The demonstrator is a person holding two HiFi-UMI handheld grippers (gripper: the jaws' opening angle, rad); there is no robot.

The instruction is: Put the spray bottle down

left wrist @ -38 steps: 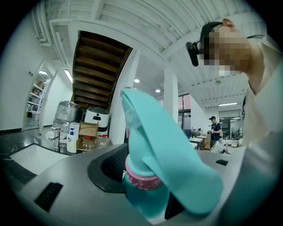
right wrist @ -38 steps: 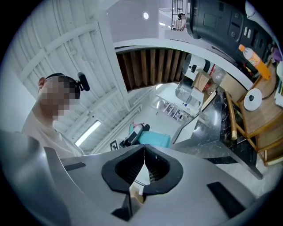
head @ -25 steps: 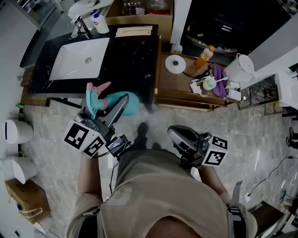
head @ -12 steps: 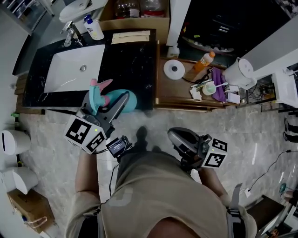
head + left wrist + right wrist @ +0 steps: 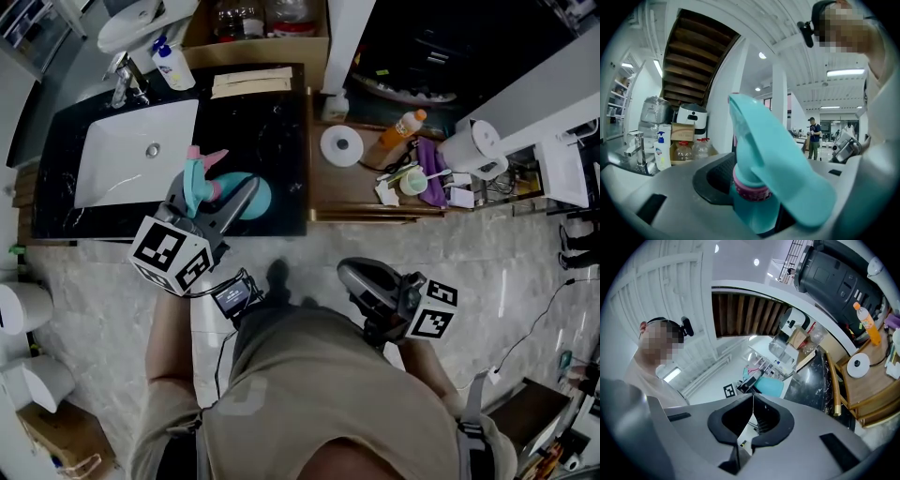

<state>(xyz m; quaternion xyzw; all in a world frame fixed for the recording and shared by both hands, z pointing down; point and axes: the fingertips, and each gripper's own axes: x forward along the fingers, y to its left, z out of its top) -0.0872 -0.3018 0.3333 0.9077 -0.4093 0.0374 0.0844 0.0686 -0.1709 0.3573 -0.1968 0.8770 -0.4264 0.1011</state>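
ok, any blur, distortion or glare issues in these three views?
Head view: dim overall; the black counter loses detail and the white sink is the brightest patch. Left gripper view: strong fisheye with dark corners; the spray bottle sits so close that it looks soft; the ceiling light is blown out. Right gripper view: same fisheye bending, scene tilted, near foreground slightly soft.

I'm getting the head view dim and flat, with the white sink glaring softly at ten o'clock. Both gripper views are bending hard toward black round edges. In the left one a ceiling strip is shining at two o'clock, and the close spray bottle is blurring.
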